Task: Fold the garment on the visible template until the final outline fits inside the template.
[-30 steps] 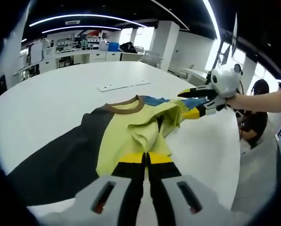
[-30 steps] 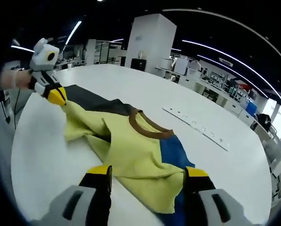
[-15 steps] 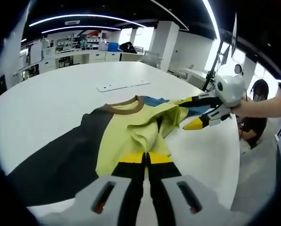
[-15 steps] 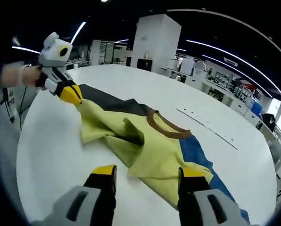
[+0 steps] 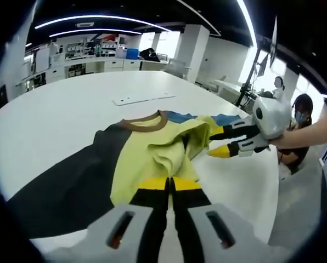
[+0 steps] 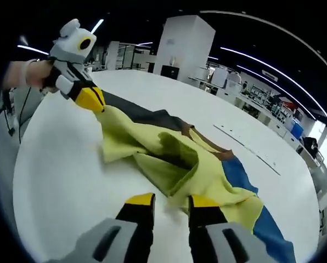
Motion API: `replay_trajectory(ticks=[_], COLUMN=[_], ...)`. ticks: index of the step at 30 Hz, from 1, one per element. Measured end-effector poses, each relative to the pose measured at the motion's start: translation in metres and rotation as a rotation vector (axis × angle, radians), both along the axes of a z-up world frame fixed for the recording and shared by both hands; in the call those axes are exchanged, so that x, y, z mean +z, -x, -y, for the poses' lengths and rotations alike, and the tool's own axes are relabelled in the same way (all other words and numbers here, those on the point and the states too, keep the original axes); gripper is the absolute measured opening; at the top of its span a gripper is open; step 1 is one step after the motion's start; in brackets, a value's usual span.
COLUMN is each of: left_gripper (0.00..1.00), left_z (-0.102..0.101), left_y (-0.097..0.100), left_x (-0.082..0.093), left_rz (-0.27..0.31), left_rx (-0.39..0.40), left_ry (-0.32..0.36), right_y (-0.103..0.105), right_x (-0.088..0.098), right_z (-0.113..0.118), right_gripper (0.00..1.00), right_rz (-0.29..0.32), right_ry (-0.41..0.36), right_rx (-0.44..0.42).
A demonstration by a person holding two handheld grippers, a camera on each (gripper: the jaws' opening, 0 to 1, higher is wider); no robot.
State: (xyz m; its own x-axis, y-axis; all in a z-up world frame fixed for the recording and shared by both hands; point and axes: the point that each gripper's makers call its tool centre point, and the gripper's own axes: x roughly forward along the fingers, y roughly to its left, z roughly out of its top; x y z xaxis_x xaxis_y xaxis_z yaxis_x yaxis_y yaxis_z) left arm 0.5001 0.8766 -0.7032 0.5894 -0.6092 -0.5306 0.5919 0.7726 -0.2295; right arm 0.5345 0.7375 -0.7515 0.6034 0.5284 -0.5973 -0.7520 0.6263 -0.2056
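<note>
A yellow garment [image 5: 152,150] with a brown collar [image 5: 147,121] and a blue part [image 5: 180,116] lies rumpled on a dark template sheet [image 5: 70,186] on the white table. My left gripper [image 5: 169,186] is shut on a bunched yellow edge of it. From the other side that gripper [image 6: 92,100] holds the cloth lifted off the table. My right gripper [image 6: 170,201] is open, its jaws narrowed to either side of a folded yellow edge [image 6: 177,189]. In the left gripper view the right gripper [image 5: 223,142] sits at the garment's right side, fingers apart.
A white strip [image 5: 144,98] lies further back on the round white table [image 5: 59,109]. The table's edge runs close on the right [image 5: 276,164], where a person sits [image 5: 300,118]. Desks and shelves stand behind.
My right gripper's jaws have narrowed a lot and it has moved in low to the folded yellow edge. The left gripper stays shut on its bunch of cloth.
</note>
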Motion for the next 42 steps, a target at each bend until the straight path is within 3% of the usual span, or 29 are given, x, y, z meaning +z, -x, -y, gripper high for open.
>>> replay_trajectory(ticks=[6,9,10,15,21,30,42], left_gripper=[0.0,0.0,0.0,0.0,0.0,0.0,0.0], left_z=[-0.002,-0.002,-0.002,-0.004,-0.004,-0.005,-0.017], left_y=[-0.001,-0.002,-0.002,-0.001,0.0,0.005,0.03], left_x=[0.0,-0.001,-0.001,-0.002,-0.002,0.0,-0.006], left_rz=[-0.002,-0.003,-0.004,-0.005,-0.007,-0.003,-0.024], left_rx=[0.004,0.006,0.006,0.011,0.011,0.007,0.016], left_ry=[0.004,0.005,0.006,0.007,0.008,0.003,-0.013], right_y=[-0.01,-0.013,-0.016,-0.013,-0.009,-0.001,0.032], right_x=[-0.009,-0.018,-0.015,-0.013,-0.005,0.005,0.014], right_z=[-0.002,-0.002,-0.004,-0.002,0.001,0.011,0.063], right_gripper=[0.13,0.13,0.11,0.08,0.0,0.0,0.0], right_rz=[0.003,0.006,0.031,0.048,0.053,0.044,0.019], right_ry=[0.002,0.042,0.037,0.081,0.077,0.077,0.096], right_rx=[-0.016,-0.006,0.002,0.021,0.031,0.025,-0.027])
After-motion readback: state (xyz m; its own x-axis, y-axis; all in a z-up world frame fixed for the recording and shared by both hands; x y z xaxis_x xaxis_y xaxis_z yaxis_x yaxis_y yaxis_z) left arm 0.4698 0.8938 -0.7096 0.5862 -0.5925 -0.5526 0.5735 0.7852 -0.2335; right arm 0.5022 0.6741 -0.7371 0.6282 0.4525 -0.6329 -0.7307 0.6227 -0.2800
